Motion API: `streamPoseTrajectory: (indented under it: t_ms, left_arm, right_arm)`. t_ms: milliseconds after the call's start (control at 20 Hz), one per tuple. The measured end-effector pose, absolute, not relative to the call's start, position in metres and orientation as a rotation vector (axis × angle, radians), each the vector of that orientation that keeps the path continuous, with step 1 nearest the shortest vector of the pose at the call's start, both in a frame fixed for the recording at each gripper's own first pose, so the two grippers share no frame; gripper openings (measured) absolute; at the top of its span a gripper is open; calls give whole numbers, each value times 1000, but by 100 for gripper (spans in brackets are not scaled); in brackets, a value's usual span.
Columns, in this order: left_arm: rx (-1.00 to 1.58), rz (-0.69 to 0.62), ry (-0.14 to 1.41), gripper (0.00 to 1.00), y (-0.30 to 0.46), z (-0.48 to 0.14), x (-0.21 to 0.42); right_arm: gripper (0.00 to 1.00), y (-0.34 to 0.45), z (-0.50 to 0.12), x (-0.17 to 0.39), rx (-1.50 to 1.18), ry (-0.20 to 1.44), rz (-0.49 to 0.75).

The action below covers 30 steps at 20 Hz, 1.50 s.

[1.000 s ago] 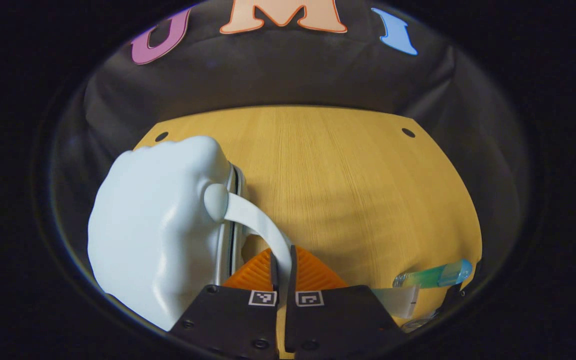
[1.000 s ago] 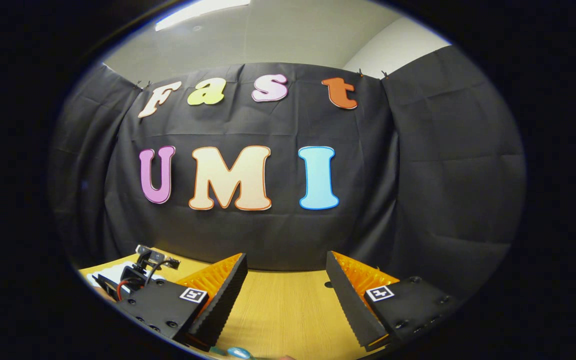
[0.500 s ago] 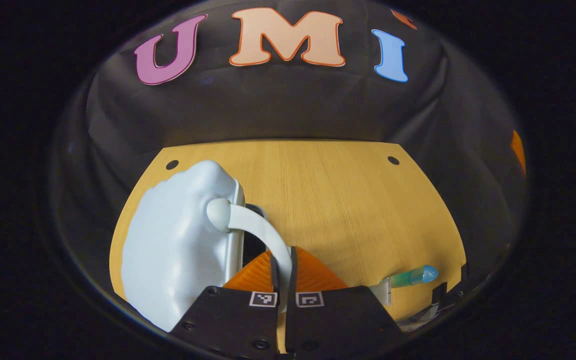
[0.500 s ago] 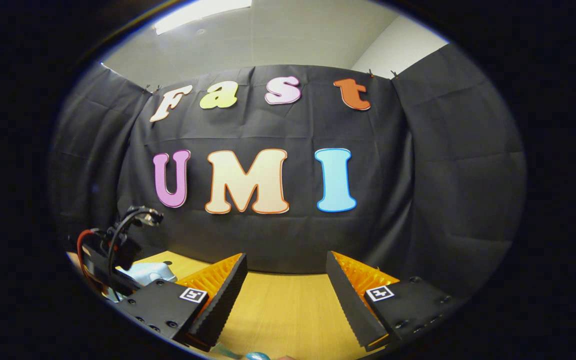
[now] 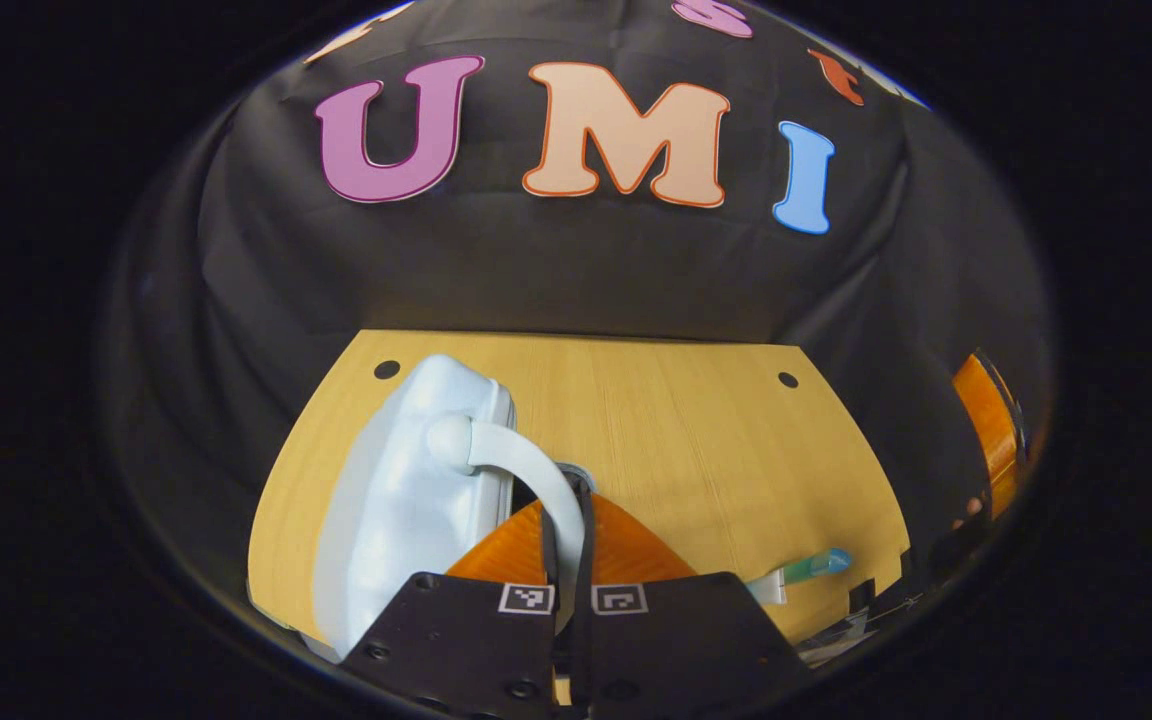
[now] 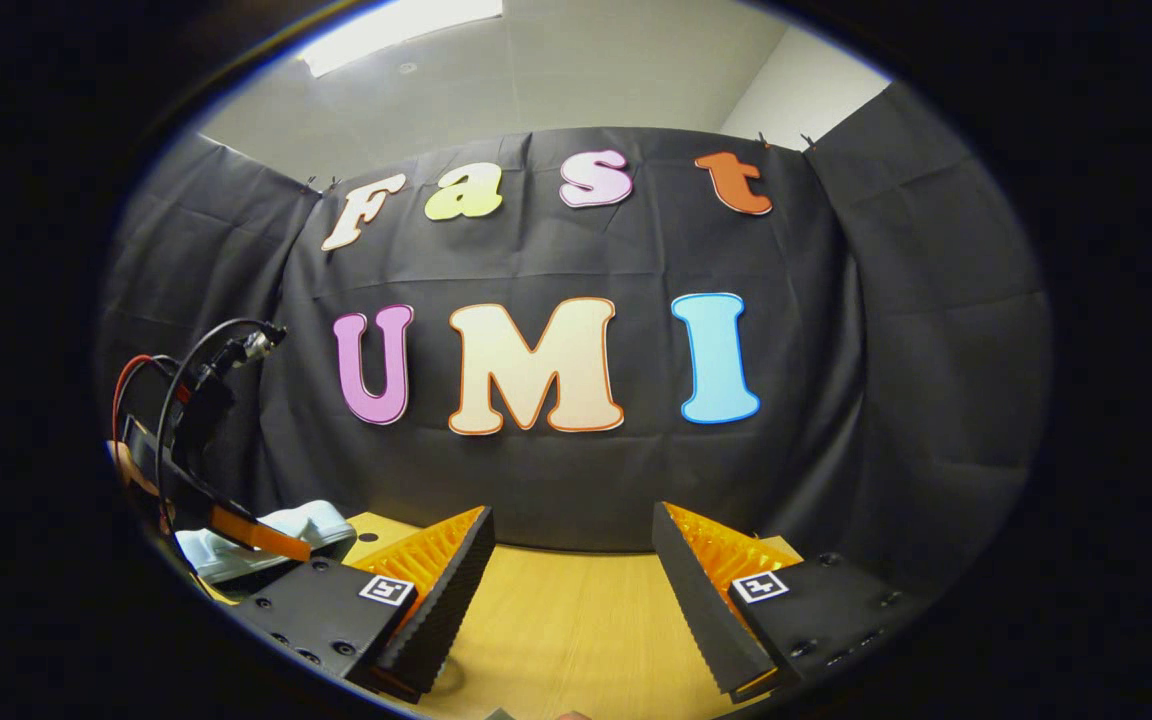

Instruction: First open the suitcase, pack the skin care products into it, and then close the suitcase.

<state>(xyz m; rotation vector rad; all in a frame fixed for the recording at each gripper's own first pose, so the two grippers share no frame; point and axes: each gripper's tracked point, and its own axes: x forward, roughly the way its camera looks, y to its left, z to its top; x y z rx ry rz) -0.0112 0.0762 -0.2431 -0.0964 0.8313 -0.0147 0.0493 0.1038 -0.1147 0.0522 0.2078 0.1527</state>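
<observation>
The left gripper [image 5: 564,540] is clamped on the handle [image 5: 526,470] of the pale blue suitcase [image 5: 406,500], which stands by the table's [image 5: 696,450] left edge. The handle arcs toward the gripper. The right gripper [image 6: 571,580], jaws wide and empty, hovers well apart at the right edge.

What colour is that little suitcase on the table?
The suitcase is pale, whitish blue, handle included; the left gripper view shows it best.

Open hand-held gripper [image 6: 571,560] above table [image 6: 556,640]
</observation>
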Motion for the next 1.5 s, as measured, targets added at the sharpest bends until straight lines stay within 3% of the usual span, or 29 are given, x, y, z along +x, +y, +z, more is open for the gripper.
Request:
streamPoseTrajectory:
  t_ms: [850,1500]
  left_arm:
    - [-33,96,718,0,261,-205,-9]
    - [-104,249,706,0,382,-241,-27]
  right_arm:
    - [99,210,-125,57,40,219,131]
    - [99,246,-126,60,63,239,100]
